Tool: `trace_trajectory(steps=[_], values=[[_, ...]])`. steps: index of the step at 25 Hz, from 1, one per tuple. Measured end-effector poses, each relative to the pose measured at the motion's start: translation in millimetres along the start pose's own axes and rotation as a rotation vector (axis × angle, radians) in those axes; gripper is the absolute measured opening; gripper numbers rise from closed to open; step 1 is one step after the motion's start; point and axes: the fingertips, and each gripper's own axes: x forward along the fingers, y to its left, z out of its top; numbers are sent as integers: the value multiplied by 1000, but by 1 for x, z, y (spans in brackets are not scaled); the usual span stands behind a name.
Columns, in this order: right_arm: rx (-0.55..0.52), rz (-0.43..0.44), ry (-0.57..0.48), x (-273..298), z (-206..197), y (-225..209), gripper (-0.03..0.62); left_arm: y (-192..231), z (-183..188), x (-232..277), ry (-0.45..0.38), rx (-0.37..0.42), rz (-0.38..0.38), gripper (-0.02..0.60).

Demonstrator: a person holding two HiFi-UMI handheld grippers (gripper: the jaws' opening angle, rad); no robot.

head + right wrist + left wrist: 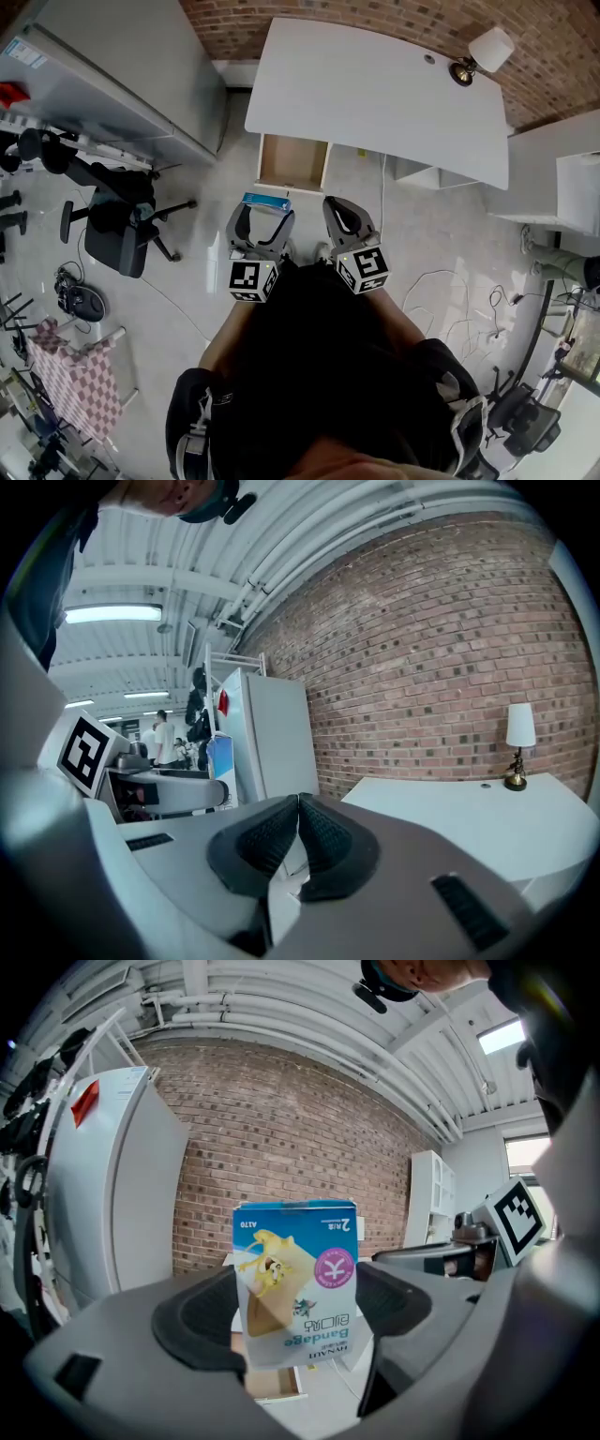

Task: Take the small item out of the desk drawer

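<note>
My left gripper (265, 207) is shut on a small blue bandage box (296, 1281), gripped upright between its dark pads; the box (266, 200) shows as a blue strip in the head view, just in front of the open wooden drawer (292, 162). That drawer hangs out from under the white desk (375, 84) and looks empty inside. My right gripper (339, 214) hovers beside the left one, its pads (328, 841) pressed together with nothing between them. In the right gripper view the left gripper and box (221, 761) show at the left.
A white cabinet (122, 66) stands left of the desk, a black office chair (117, 220) beyond it. A lamp (483, 52) sits on the desk's right end. Cables (459, 300) lie on the floor at the right. A brick wall (291, 1138) rises behind the desk.
</note>
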Motion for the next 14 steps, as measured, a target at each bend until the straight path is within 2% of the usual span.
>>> trace_trajectory(steps=[14], values=[[-16,25,-3,-3,2,9,28,-5,-10,-4,14,-4,-3,387]])
